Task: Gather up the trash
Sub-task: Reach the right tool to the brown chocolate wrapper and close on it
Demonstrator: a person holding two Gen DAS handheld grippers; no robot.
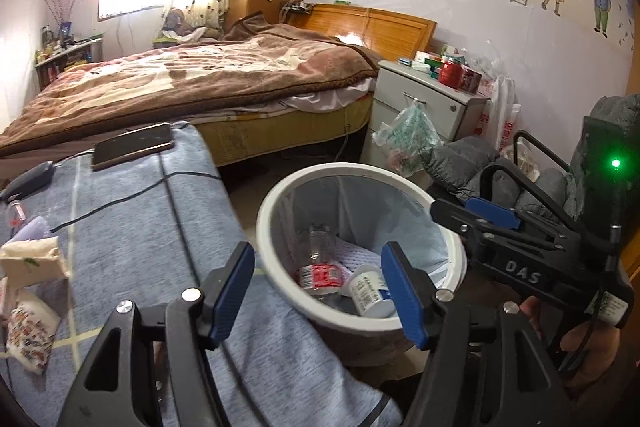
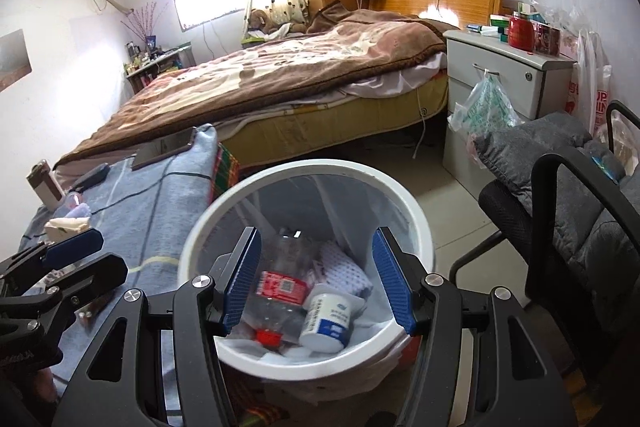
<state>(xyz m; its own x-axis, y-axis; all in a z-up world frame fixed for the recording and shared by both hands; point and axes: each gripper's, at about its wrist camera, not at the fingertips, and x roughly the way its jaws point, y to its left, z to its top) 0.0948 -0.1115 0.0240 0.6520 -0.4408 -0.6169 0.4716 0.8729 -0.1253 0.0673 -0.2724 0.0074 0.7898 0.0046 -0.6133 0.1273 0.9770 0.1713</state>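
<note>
Both pairs of fingers stand spread and empty: the right gripper [image 2: 318,279] above the white trash bin [image 2: 416,223], the left gripper [image 1: 318,291] at its near rim. Inside lie a clear bottle [image 2: 280,287] and a white cup [image 2: 328,319]. Wrappers [image 1: 30,331] remain on the blue-covered bench [image 1: 140,227].

Blue checked cloth-covered surface [image 1: 132,211] left of the tongs, phone [image 1: 134,145] at its far end, black cable [image 1: 120,201] across it, tissue packets [image 1: 32,327] near left, white bin [image 2: 416,227] on the floor [image 2: 448,187] beside it.
</note>
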